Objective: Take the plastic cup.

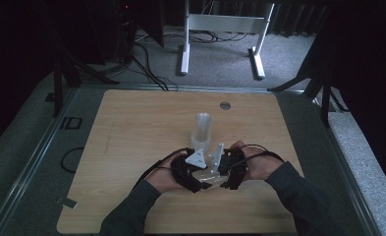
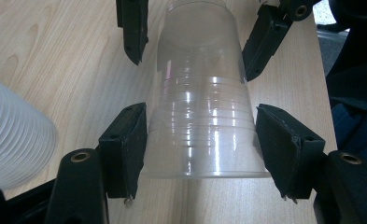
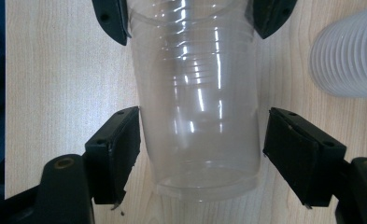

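Note:
A clear plastic cup (image 1: 211,176) lies level between my two grippers, low over the wooden table (image 1: 131,123). My left gripper (image 2: 200,112) is shut on the cup (image 2: 202,140) near its wide rim, with both pads against its wall. My right gripper (image 3: 204,113) straddles the other end of the cup (image 3: 197,154). It stands open: its right pad (image 3: 302,154) is clear of the wall, and its left pad sits at the wall's edge. The two grippers face each other tip to tip, left gripper (image 1: 204,176) and right gripper (image 1: 219,173).
A stack of translucent cups (image 1: 202,130) stands upright just beyond the grippers, and it also appears beside them (image 2: 13,144) (image 3: 349,56). A round grommet (image 1: 225,105) sits near the table's far edge. Cables and a white desk frame (image 1: 225,29) lie on the floor behind.

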Motion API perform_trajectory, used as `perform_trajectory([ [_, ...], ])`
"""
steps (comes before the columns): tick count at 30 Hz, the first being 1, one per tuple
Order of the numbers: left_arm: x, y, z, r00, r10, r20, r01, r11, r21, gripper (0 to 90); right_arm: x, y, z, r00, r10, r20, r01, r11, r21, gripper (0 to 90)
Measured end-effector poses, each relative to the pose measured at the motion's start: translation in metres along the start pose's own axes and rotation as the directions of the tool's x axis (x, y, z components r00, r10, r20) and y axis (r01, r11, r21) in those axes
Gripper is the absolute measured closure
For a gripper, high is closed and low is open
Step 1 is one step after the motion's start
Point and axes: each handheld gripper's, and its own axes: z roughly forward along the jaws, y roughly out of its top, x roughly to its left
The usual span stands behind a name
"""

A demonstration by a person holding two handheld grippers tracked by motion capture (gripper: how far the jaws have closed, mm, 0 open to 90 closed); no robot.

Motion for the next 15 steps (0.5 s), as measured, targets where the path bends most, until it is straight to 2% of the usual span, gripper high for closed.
perform_trajectory([
  [8, 0.0009, -0.0005, -0.0005, 1.0, -0.005, 0.0, 0.005, 1.0, -0.004, 36.4, -0.0017, -0.0013, 0.0017, 0.9999, -0.005, 0.009, 0.005, 1.0, 0.001, 30.7],
  [15, 0.0017, -0.001, -0.0003, 1.0, -0.007, -0.002, 0.007, 1.0, -0.003, 36.3, -0.0007, -0.001, 0.0028, 1.0, -0.009, -0.003, 0.009, 0.9999, -0.008, 37.0],
])
